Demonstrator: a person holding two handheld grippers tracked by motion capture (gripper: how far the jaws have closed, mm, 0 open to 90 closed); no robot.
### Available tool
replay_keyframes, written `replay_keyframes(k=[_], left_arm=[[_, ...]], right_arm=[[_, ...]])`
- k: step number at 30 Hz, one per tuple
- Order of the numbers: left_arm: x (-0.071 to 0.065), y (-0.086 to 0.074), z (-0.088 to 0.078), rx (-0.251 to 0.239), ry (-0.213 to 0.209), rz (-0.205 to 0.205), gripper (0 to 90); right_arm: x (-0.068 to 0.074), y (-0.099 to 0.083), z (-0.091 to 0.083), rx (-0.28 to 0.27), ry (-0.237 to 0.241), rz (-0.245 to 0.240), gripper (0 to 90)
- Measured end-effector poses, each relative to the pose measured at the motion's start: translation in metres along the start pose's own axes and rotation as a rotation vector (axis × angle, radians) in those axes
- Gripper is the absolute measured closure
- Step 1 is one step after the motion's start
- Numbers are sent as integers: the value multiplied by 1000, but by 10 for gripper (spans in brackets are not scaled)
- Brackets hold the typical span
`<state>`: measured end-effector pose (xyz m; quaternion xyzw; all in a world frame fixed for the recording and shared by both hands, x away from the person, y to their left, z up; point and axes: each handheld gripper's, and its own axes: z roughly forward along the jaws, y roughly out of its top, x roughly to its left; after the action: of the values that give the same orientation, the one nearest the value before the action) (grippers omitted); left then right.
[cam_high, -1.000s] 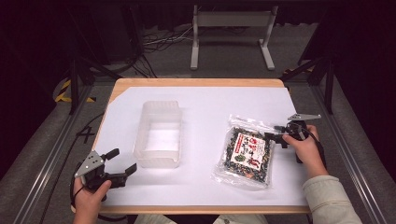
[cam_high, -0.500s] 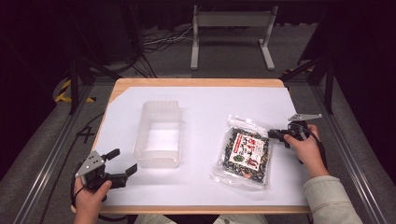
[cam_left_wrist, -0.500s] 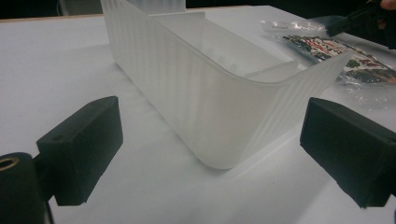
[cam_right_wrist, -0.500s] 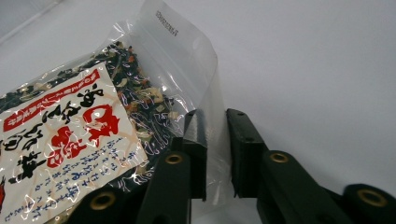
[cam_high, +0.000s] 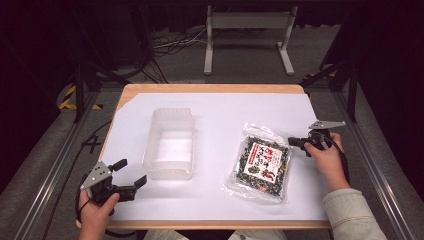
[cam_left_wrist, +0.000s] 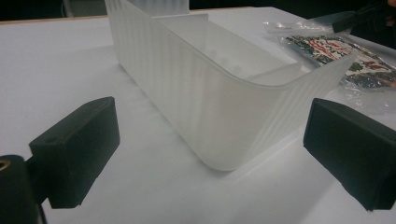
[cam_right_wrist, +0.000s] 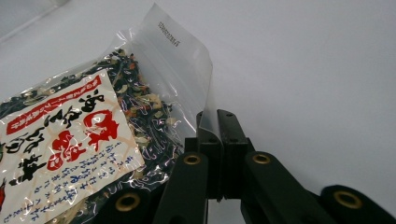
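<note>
So the right hand-held gripper (cam_right_wrist: 217, 122) has just been closing and its jaws are now pinched on the clear edge of the flat see-through plastic bag of dark dried bits with a red-and-white label (cam_high: 261, 162), which lies flat near the table's (cam_high: 225, 107) right edge. The left hand-held gripper (cam_high: 128, 173) sits wide open, holding nothing, at the near-left corner, just beside the frosted translucent rectangular plastic tub (cam_high: 170, 142).

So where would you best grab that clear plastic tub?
By a long side wall of the tub, near the rim, from above. It lies open-topped with thin upright walls, so one jaw can slip inside and one outside. The left gripper waits open at its near corner.
</note>
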<state>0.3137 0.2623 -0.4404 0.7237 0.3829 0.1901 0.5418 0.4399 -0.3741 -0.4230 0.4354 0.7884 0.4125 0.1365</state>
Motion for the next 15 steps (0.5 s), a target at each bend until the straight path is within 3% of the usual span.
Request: replay_keyframes(k=[9,15], left_arm=[[0,3,-1,-30,41,-33,15],[-1,5,-3,-30,48,-26,17]], right_arm=[[8,15,-21,-74,3,-20,900],[19,32,-42,-133,15,-47,900]])
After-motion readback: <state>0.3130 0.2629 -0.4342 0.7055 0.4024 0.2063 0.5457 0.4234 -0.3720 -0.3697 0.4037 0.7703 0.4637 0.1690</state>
